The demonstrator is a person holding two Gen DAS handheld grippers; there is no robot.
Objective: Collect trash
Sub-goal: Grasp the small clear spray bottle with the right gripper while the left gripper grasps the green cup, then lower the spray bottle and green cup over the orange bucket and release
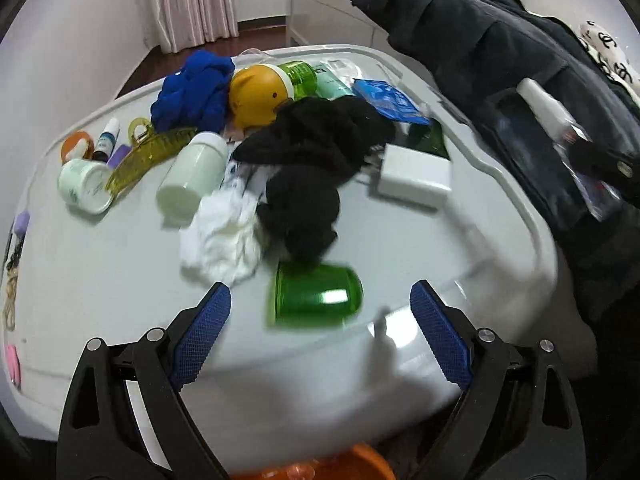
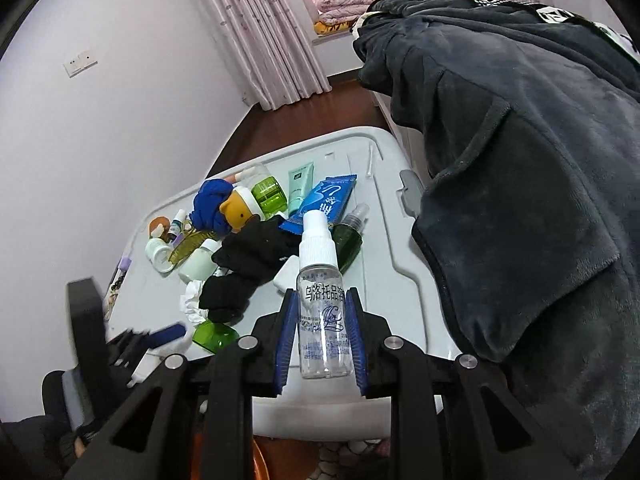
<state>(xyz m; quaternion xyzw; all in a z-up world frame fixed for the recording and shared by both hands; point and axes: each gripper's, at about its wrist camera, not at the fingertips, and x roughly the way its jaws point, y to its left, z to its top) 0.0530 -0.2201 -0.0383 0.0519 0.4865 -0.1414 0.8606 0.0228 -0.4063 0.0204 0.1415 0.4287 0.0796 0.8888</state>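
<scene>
While raised above the near edge of the grey lid [image 2: 384, 240], right gripper [image 2: 321, 328] clamped on clear spray bottle [image 2: 323, 316], bottle upright, blue pads [image 2: 352, 332] pressed against both sides, nozzle pointing up. Left gripper [image 1: 320, 316] low at the lid's near edge, levelled toward the clutter, jaws spread wide and holding nothing. Green cap [image 1: 316, 296] on its side just ahead, between the spread fingers, blurred. White tissue [image 1: 224, 236] and black cloth [image 1: 308, 168] just beyond, touching each other.
</scene>
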